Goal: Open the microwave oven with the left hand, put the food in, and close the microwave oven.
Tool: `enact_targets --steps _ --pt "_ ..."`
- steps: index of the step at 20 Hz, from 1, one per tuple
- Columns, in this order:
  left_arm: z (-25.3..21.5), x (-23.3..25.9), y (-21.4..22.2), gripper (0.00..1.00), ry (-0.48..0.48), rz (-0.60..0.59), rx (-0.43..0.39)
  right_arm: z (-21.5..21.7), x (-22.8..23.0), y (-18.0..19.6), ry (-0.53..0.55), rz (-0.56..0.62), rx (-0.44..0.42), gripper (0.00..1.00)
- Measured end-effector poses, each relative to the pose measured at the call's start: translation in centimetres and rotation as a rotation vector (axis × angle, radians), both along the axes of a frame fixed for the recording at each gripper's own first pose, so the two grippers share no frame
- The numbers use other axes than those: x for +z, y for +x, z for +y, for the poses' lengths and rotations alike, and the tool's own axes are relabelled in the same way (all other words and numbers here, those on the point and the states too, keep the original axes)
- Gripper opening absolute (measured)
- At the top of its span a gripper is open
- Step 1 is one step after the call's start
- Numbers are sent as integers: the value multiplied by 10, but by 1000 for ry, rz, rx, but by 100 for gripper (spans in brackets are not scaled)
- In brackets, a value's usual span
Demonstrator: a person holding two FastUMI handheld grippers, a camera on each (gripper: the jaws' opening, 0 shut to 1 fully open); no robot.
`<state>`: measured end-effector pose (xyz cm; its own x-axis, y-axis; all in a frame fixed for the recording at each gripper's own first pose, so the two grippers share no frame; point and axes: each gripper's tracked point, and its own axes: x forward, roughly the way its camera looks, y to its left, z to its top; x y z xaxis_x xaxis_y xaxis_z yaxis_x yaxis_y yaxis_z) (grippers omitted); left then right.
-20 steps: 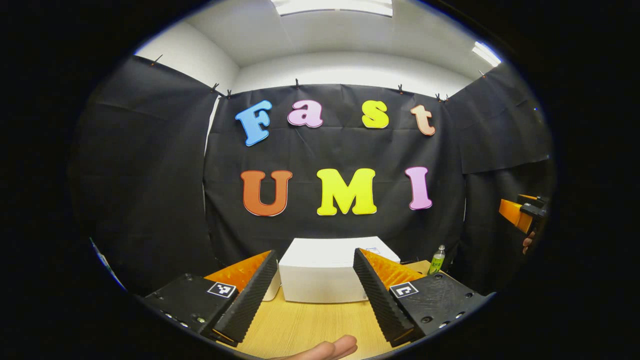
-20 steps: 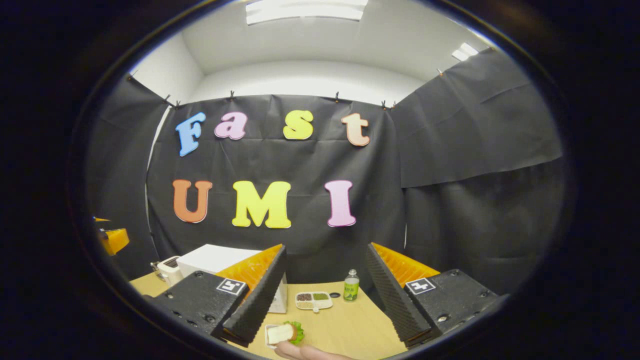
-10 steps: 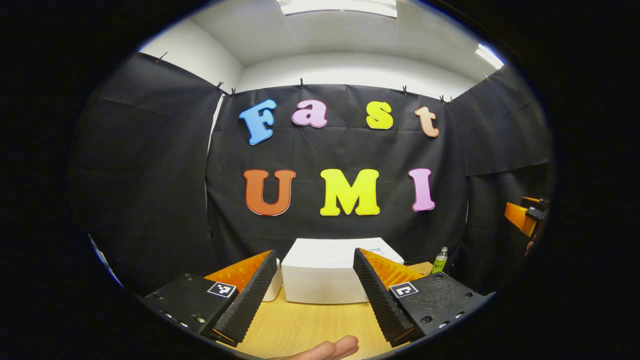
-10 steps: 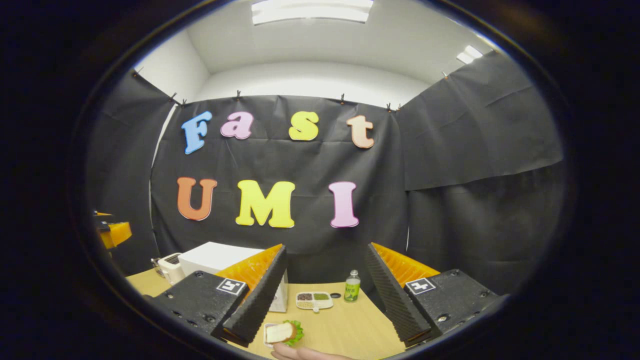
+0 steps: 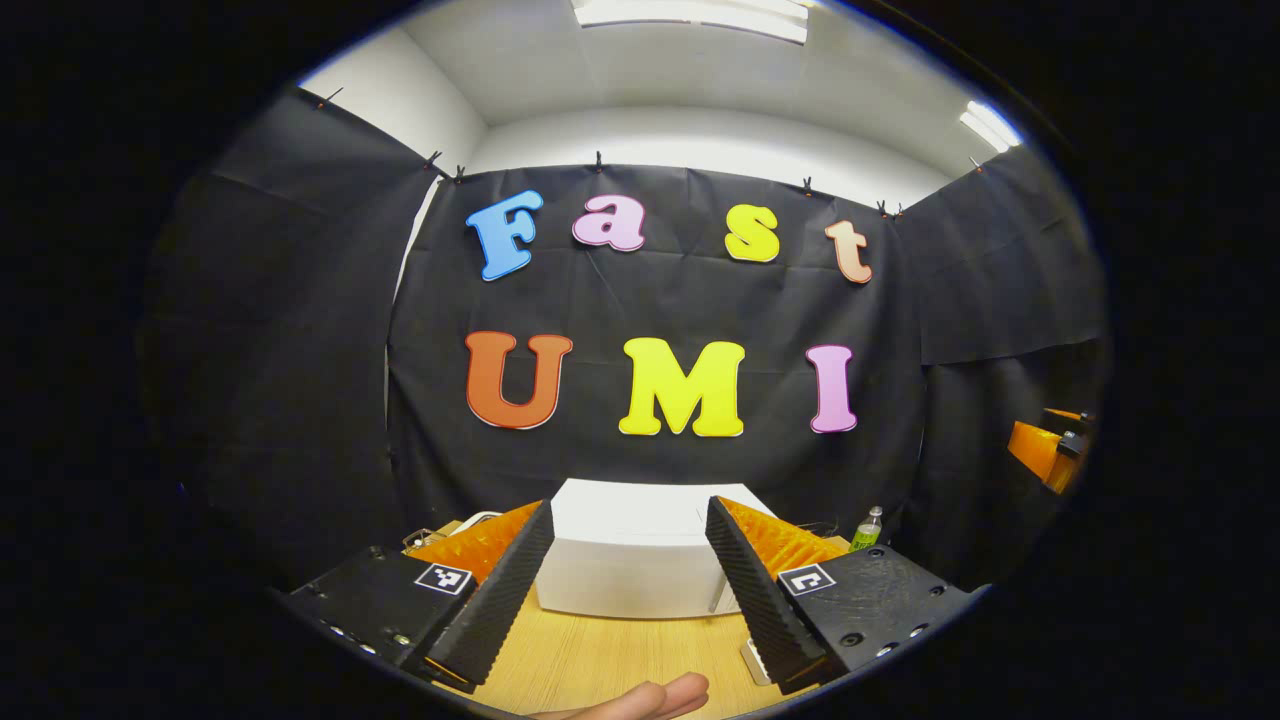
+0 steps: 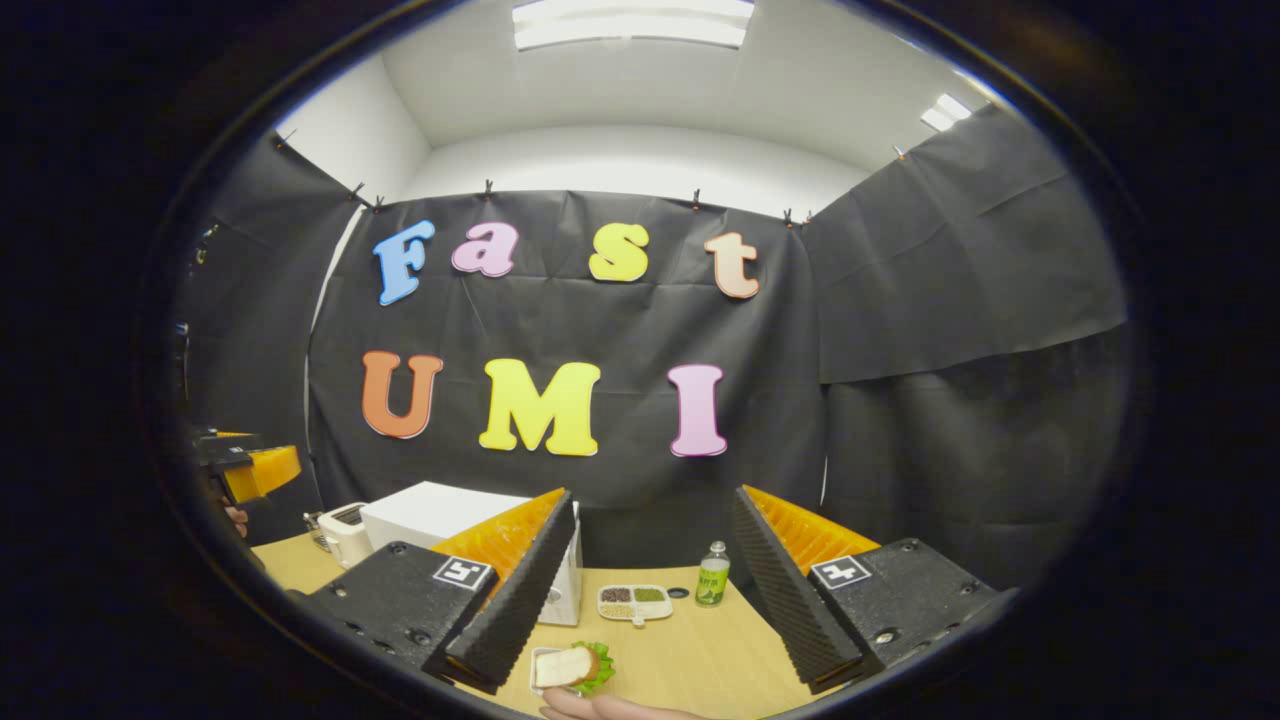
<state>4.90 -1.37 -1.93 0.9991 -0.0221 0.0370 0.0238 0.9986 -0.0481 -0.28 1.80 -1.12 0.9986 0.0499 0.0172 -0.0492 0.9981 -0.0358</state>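
Fingertip of a person's hand (image 5: 640, 697): nearest item, at the bottom edge of the left gripper view, resting low over the pale wood-grain tabletop (image 5: 600, 655).

Left gripper (image 5: 628, 580): fingers spread wide, nothing between them, held above the near part of the tabletop and pointed at the far wall.

Boxy white microwave oven (image 5: 625, 560): task object, far of the left gripper and dead ahead, framed in the gap between its two fingers; well apart from them, no contact. Long axis runs left to right across the gripper's line of approach. A thin pale vertical strip at its right front edge may be the door handle; too small to confirm. Door judged closed. Left gripper judged the nearer of the two, and squarely aligned.

Right gripper (image 6: 650, 585): fingers likewise wide and empty, held above the right part of the tabletop.

Sandwich with green lettuce on a small white tray (image 6: 570, 667): the food, near, just below and left of the gap between the right gripper's fingers, untouched.

Pale divided tray of beans (image 6: 635, 603): middle distance, right of the microwave oven.

Small green bottle (image 6: 712, 578): just right of that tray.

White toaster (image 6: 345, 533): far left, beside the microwave oven.
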Motion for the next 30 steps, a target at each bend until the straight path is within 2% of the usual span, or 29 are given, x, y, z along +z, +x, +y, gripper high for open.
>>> enact_targets --steps 2,4,8,9,11,12,14,15,16,17,18,19,21,22,23,27,28,29,30 --pt "-11 -18 13 95 11 23 2 1 -3 0 13 4 4 93" --pt "-34 -36 26 95 11 45 -40 3 -4 0 18 5 12 93" --pt "-62 -90 58 95 30 114 -67 1 -4 -2 13 -7 15 94" --pt "-71 -104 67 95 21 128 -77 0 -5 -3 16 -9 16 100" --pt "-85 -135 89 95 0 173 -92 -2 -7 -2 21 -14 20 100" --pt "-92 -153 97 95 -4 203 -102 -5 -7 -2 18 -22 17 93" --pt "-103 -174 115 96 -15 228 -116 -13 -11 1 12 -35 6 93" --pt "-110 -181 125 96 -19 223 -130 -15 -15 2 14 -33 6 100" --pt "-115 -188 135 96 -10 213 -134 -16 -20 3 20 -27 13 93" --pt "-121 -198 143 95 -4 214 -138 -16 -25 4 29 -17 24 94" --pt "-129 -211 152 96 0 222 -152 -19 -29 6 41 -12 33 100" --pt "-137 -223 159 96 -7 234 -162 -21 -33 7 48 -10 42 93" --pt "-154 -244 174 96 -6 259 -181 -28 -41 12 54 -8 47 93" --pt "-159 -253 181 96 3 262 -177 -32 -48 15 60 -4 50 93" --pt "-163 -260 189 96 12 271 -168 -34 -54 16 67 3 56 100" --pt "-173 -284 212 96 18 287 -147 -52 -77 26 84 25 55 100" --pt "-171 -287 218 95 13 289 -127 -58 -82 30 83 31 48 93" --pt "-170 -283 215 84 14 278 -108 -63 -88 34 84 39 40 93" --pt "-172 -283 219 94 11 267 -101 -67 -92 38 91 46 36 93"
